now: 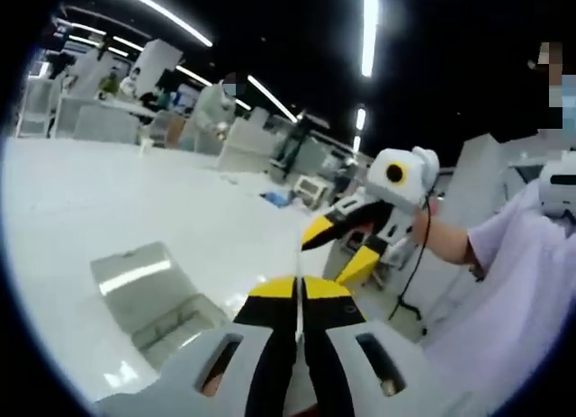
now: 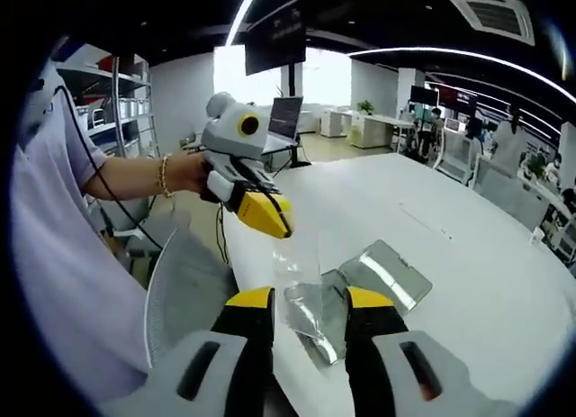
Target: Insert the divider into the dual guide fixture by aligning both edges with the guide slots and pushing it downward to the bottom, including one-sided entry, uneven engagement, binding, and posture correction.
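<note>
The divider [image 2: 301, 286] is a thin clear sheet held in the air above the white table's [image 2: 477, 264] near edge. My left gripper [image 2: 277, 221] enters from the left and is shut on the sheet's upper corner. In the left gripper view the divider [image 1: 299, 262] shows edge-on as a pale line between the closed yellow tips of my left gripper [image 1: 299, 287]. My right gripper [image 2: 310, 302] is open, its jaws standing on either side of the sheet without touching it; it also appears as my right gripper [image 1: 337, 249]. The guide fixture [image 2: 389, 271], shiny and slotted, lies on the table beyond, and reads as the fixture [image 1: 151, 295].
A person's arm [image 2: 135, 176] with a bracelet and a pale sleeve [image 1: 522, 282] is close on the near side. A grey chair [image 2: 184, 295] stands off the table edge. Desks, shelves and people are far behind.
</note>
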`<action>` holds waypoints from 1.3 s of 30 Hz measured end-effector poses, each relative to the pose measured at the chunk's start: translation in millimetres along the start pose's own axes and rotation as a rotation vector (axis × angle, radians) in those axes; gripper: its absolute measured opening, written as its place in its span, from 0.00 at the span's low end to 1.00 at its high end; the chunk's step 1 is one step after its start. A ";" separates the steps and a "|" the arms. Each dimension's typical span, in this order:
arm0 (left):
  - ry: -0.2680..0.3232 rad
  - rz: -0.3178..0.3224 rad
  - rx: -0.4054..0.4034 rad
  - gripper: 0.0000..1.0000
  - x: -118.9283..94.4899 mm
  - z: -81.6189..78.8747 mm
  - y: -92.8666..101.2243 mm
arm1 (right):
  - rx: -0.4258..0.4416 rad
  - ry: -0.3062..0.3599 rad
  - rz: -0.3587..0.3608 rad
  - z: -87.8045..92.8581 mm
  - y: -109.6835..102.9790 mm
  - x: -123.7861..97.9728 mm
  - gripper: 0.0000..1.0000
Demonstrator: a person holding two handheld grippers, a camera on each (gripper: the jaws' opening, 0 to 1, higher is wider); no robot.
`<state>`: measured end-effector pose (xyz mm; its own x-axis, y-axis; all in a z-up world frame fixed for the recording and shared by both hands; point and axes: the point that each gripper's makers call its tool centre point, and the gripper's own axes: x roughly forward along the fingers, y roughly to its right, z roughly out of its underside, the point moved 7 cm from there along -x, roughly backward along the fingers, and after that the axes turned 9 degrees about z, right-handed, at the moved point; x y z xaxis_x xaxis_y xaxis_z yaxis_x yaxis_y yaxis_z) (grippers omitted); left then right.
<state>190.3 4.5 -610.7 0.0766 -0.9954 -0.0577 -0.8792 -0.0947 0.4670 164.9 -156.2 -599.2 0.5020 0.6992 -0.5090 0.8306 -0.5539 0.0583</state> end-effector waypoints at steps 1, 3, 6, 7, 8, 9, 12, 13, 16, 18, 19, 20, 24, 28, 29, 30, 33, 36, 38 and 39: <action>0.000 0.025 -0.002 0.00 0.7 -0.2 2.2 | 0.008 0.011 -0.017 -1.2 -1.4 -0.2 0.25; -0.002 0.054 -0.008 0.00 1.1 -0.1 4.1 | 0.050 0.033 -0.052 -3.5 -4.4 -0.5 0.24; 0.004 0.141 -0.038 0.00 0.5 -1.4 9.4 | 0.124 0.074 -0.118 -7.3 -7.5 -2.7 0.22; 0.007 0.156 -0.044 0.00 0.1 -2.0 10.3 | 0.133 0.082 -0.134 -7.9 -7.9 -3.5 0.21; 0.009 0.170 -0.053 0.00 -0.6 -2.9 10.6 | 0.144 0.081 -0.147 -7.4 -8.0 -4.7 0.20; 0.013 0.174 -0.055 0.00 -1.3 -3.8 10.2 | 0.143 0.081 -0.151 -7.1 -8.1 -5.2 0.20; 0.024 0.195 -0.065 0.00 -4.1 -7.1 9.8 | 0.157 0.080 -0.171 -5.6 -10.9 -5.9 0.18; 0.029 0.207 -0.068 0.00 -4.3 -8.1 10.8 | 0.152 0.078 -0.172 -4.8 -11.3 -5.7 0.17; 0.032 0.236 -0.066 0.00 -3.1 -9.4 14.7 | 0.150 0.078 -0.187 -4.2 -13.7 -5.7 0.14; 0.030 0.245 -0.065 0.00 -2.3 -9.8 15.6 | 0.171 0.095 -0.219 -6.1 -17.0 -6.2 0.11; 0.027 0.250 -0.063 0.00 -1.9 -9.9 16.1 | 0.182 0.099 -0.232 -6.6 -17.6 -6.3 0.09; 0.024 0.259 -0.063 0.00 -1.3 -9.6 17.0 | 0.182 0.099 -0.234 -6.6 -17.6 -6.3 0.07; 0.017 0.273 -0.061 0.00 -1.2 -9.0 18.3 | 0.202 0.099 -0.270 -6.7 -20.1 -7.3 0.04; 0.013 0.287 -0.059 0.00 -3.0 -9.1 19.5 | 0.241 0.096 -0.297 -7.5 -21.7 -7.8 0.02; 0.014 0.288 -0.057 0.00 -3.3 -9.3 19.5 | 0.245 0.096 -0.297 -7.8 -21.9 -7.6 0.02; 0.015 0.289 -0.052 0.00 -3.7 -9.4 19.5 | 0.255 0.095 -0.302 -8.3 -22.0 -7.8 0.01; 0.017 0.294 -0.044 0.00 -4.6 -9.7 20.1 | 0.298 0.084 -0.327 -9.5 -22.1 -8.5 0.00; 0.022 0.292 -0.045 0.00 -5.0 -10.1 20.2 | 0.323 0.081 -0.334 -10.2 -22.2 -8.6 0.00; 0.025 0.285 -0.038 0.01 -5.0 -10.4 19.2 | 0.333 0.078 -0.336 -10.2 -22.4 -8.5 0.00; 0.027 0.284 -0.036 0.01 -5.0 -10.5 18.9 | 0.337 0.078 -0.334 -10.3 -22.4 -8.4 0.00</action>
<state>178.2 7.5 -592.3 -0.1572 -0.9822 0.1028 -0.8503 0.1875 0.4917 144.6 -145.0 -587.3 0.2486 0.8886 -0.3854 0.8315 -0.3999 -0.3856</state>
